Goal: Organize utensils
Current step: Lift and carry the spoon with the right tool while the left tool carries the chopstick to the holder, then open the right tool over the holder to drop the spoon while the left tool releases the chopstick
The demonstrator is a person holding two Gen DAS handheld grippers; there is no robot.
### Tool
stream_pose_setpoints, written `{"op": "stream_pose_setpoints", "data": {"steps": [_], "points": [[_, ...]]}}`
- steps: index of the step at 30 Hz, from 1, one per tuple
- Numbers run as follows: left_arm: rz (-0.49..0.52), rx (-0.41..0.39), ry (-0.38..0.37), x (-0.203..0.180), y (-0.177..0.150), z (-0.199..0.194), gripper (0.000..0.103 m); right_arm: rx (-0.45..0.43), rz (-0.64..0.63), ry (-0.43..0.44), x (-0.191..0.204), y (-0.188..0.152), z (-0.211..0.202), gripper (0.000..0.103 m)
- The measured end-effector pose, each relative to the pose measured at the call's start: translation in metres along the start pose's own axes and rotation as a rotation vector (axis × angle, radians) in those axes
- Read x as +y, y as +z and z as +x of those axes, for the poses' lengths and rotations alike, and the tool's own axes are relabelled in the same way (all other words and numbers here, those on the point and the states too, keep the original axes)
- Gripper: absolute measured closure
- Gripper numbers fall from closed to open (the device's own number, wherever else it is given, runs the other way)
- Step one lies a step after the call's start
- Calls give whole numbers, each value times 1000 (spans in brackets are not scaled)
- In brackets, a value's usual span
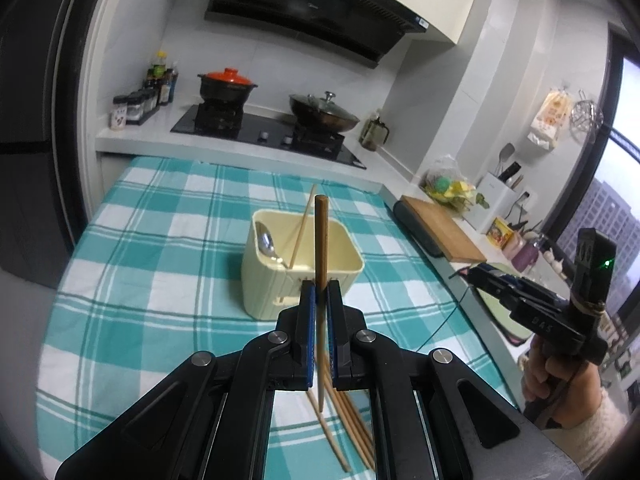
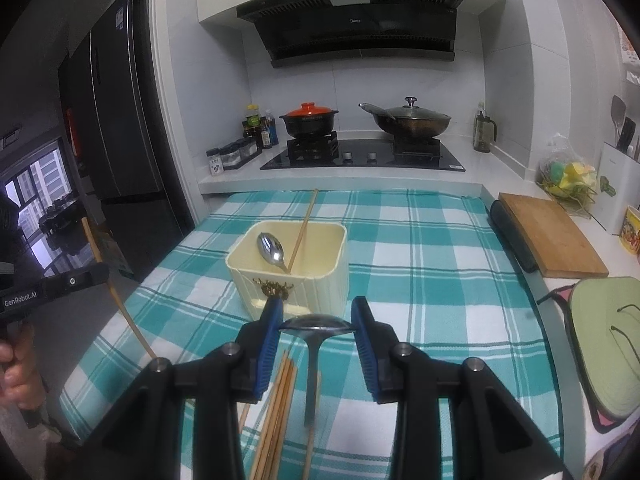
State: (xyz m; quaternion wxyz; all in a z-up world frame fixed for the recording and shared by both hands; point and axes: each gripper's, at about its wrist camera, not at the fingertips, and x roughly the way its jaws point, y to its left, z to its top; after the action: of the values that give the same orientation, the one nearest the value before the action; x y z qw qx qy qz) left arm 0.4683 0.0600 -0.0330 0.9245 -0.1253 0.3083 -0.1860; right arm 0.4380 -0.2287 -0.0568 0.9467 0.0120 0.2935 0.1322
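Chopstick (image 1: 321,240) upright between left jaws.

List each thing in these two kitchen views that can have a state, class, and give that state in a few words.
left gripper: shut on a brown chopstick, held upright.
right gripper: clamped across a metal spoon's bowl.
cream bin: upright, open-topped, holding one spoon and one leaning chopstick.
loose chopsticks: lying flat on the checked cloth.
clay pot: lidded.
wok: lidded.
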Motion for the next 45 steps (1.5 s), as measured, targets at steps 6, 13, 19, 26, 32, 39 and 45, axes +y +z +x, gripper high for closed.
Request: {"op": "stream_pose_setpoints", "data": {"steps": [6, 13, 19, 26, 32, 39, 45], "points": [[50, -102, 13, -13, 60, 0, 99, -65, -38, 4, 10, 64, 8, 67], [112, -191, 79, -19, 109, 38, 99, -139, -39, -2, 13, 121, 42, 67], [78, -109, 135, 1, 112, 104, 99, -98, -60, 27, 16, 126, 101, 67], [65, 64, 179, 21, 78, 175, 99, 145, -28, 56, 10, 89, 185, 67], [69, 145, 208, 23, 59, 210, 99, 254, 24, 45, 0, 66, 227, 67], [38, 127, 228, 25, 58, 200, 71, 257, 42, 40, -8, 69, 242, 65], [102, 147, 246, 19, 41, 156, 57, 213, 47, 39, -10, 79, 209, 64]]}}
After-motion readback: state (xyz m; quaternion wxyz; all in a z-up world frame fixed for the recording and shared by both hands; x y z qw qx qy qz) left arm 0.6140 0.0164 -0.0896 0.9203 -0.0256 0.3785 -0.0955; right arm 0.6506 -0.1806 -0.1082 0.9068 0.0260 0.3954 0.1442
